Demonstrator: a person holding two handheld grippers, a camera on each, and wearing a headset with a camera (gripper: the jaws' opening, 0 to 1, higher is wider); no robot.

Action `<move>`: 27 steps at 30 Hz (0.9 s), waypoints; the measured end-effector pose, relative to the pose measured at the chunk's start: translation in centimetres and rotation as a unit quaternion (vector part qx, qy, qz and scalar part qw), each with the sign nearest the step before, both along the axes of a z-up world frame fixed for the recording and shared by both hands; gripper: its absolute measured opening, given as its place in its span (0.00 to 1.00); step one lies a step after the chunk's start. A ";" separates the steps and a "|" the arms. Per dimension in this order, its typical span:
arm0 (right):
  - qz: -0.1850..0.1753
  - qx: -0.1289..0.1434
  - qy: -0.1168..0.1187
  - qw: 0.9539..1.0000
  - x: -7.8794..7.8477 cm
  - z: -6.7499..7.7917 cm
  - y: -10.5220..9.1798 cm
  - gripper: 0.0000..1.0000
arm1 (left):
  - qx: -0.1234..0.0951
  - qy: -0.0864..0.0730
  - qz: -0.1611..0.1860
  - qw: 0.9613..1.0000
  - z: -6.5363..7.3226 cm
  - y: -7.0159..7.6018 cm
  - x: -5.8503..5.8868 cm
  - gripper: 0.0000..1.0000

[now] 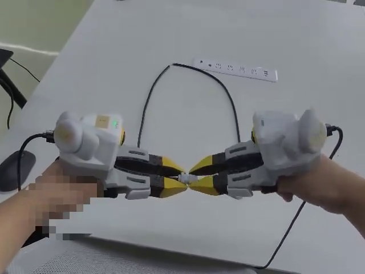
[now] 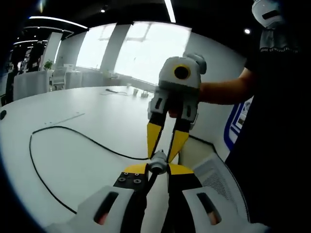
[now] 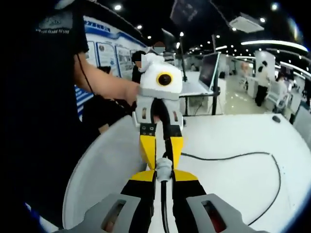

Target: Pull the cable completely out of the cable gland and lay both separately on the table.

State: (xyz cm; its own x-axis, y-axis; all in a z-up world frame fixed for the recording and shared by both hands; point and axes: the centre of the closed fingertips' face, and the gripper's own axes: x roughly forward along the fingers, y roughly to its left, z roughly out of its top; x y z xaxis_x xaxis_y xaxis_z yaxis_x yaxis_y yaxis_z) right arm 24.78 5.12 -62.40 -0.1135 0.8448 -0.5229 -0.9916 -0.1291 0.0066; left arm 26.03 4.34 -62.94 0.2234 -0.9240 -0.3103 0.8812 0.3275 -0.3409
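A small grey-white cable gland (image 1: 185, 178) (image 2: 158, 163) (image 3: 164, 168) hangs above the table's near edge, where the two grippers meet tip to tip. My left gripper (image 1: 182, 179) (image 2: 158, 169) comes in from the left and is shut on the gland. My right gripper (image 1: 193, 178) (image 3: 164, 175) comes in from the right and is shut on the black cable (image 3: 163, 204) right at the gland. The rest of the cable (image 1: 149, 97) (image 2: 63, 132) lies as a large loop on the white table behind both grippers.
A white power strip (image 1: 236, 69) lies at the far side of the table (image 1: 296, 34). At the left edge a dark round object (image 1: 11, 171) sits with its own black lead. The table's near edge and a mesh chair (image 1: 142, 258) are just below the grippers.
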 end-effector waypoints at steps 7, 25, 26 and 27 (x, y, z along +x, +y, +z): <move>0.003 -0.020 -0.165 0.986 0.1 -0.3 0.2 0.07 | -0.017 0.030 0.012 0.999 -0.1 0.1 0.3 0.15; -0.060 0.023 0.004 0.998 0.7 0.9 -0.3 0.20 | -0.021 0.009 0.005 1.000 0.5 -0.2 -0.3 0.15; -0.066 0.023 0.036 0.997 0.7 0.9 -0.5 0.21 | -0.019 0.006 0.004 1.000 0.4 -0.2 -0.4 0.15; -0.073 0.025 0.051 0.996 1.0 1.0 -0.5 0.23 | -0.017 0.003 0.003 1.000 0.4 -0.2 -0.4 0.15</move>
State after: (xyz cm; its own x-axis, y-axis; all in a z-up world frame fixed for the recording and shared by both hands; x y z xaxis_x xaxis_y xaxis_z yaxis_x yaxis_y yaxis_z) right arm 25.73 4.57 -61.42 -0.0386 0.8811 -0.4714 -0.9944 0.0127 0.1052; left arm 25.61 4.16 -62.55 0.2278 -0.9328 -0.2795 0.8774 0.3211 -0.3566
